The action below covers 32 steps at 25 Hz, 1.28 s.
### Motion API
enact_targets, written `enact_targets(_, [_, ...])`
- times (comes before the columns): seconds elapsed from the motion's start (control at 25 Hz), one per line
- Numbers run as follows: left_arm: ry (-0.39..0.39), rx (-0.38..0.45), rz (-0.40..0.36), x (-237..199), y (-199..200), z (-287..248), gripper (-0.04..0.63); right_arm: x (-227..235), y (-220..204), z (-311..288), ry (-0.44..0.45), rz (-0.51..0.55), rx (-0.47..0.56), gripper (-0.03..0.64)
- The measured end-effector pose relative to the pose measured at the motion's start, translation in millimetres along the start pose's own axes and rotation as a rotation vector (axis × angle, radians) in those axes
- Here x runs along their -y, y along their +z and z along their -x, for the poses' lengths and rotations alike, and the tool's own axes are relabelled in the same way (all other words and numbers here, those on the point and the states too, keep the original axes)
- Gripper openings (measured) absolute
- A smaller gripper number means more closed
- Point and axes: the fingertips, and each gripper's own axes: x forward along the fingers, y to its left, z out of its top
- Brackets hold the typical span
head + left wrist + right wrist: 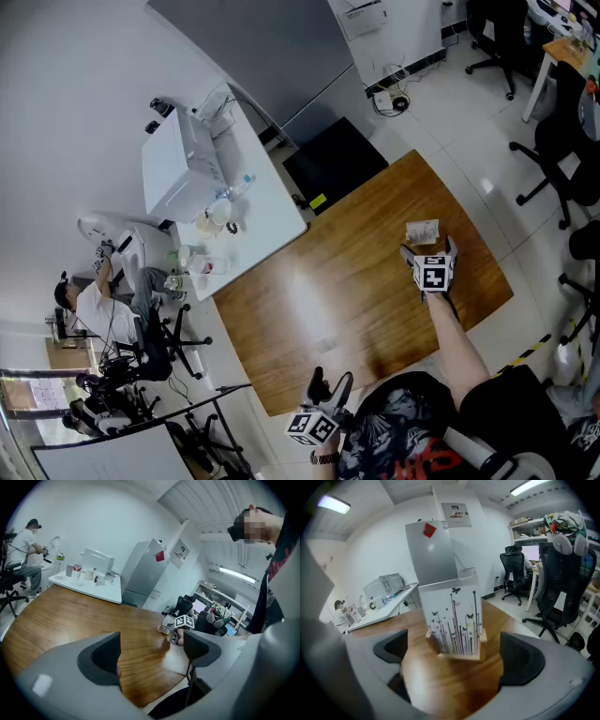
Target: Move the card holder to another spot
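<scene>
The brown wooden desk (337, 291) spreads before me, with a long white desk (272, 206) butting against it at 10 o'clock. My left hand-held gripper (331, 382) is at the brown desk's 6 o'clock edge, jaws apart and empty. My right hand-held gripper (428, 249) is toward 2 o'clock, jaws spread wide, pads touching nothing. At its 12 o'clock, just ahead of the jaw tips, the small wooden card holder (461, 656) stands on the brown desk, holding a white butterfly-printed card (452, 616) upright.

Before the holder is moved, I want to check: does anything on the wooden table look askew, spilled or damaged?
Nothing stands out. The card holder stands upright on the table, with its card upright in it. Nothing is spilled or broken. The right gripper is open before it.
</scene>
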Motion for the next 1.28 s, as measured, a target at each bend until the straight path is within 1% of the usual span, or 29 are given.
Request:
enact_targets(0.08, [-0.007,-0.011,-0.01,3,-9,-7,0.423,3,11,-24,-0.035,0.007,-0.018,0.581])
enact_targets(0.12, [-0.009,-0.017,-0.015,5,-12,-10,0.423,6,14,-36,-0.056,0.027,-0.034,0.581])
enact_targets(0.24, [-0.004,-0.02,-0.025,7,-16,-13,0.424,16,8,-73,-0.114,0.142,-0.095,0.58])
enact_targets(0.32, [0.006,-0.006,-0.027,2,-17,-10,0.423,17,6,-81,-0.12,0.175,-0.109,0.58])
enact_targets(0.4, [0.01,0.023,-0.018,-4,-16,-4,0.423,15,1,-72,-0.12,0.2,-0.114,0.58])
enact_targets(0.56, [-0.008,0.067,-0.001,-7,-5,1,0.422,3,-1,-17,-0.088,0.224,-0.051,0.58])
enact_targets(0.68, [-0.057,0.089,-0.046,-12,4,0,0.422,-19,7,47,-0.049,0.244,0.009,0.58])
enact_targets(0.84, [-0.099,0.115,-0.109,-18,29,-7,0.423,-49,31,130,-0.001,0.285,0.094,0.58])
enact_targets(0.92, [-0.125,0.121,-0.12,-16,39,-13,0.423,-54,43,167,0.006,0.315,0.144,0.58])
enact_targets(1.0, [-0.15,0.13,-0.105,-12,49,-15,0.423,-60,54,200,0.011,0.334,0.174,0.58])
enact_targets(1.08, [-0.179,0.161,-0.093,-5,64,-14,0.423,-64,65,226,0.016,0.332,0.192,0.58])
enact_targets(1.16, [-0.212,0.19,-0.129,5,79,-11,0.425,-65,77,246,0.006,0.326,0.213,0.58])
enact_targets(1.28, [-0.254,0.195,-0.192,15,94,-4,0.425,-66,90,269,-0.026,0.336,0.252,0.58])
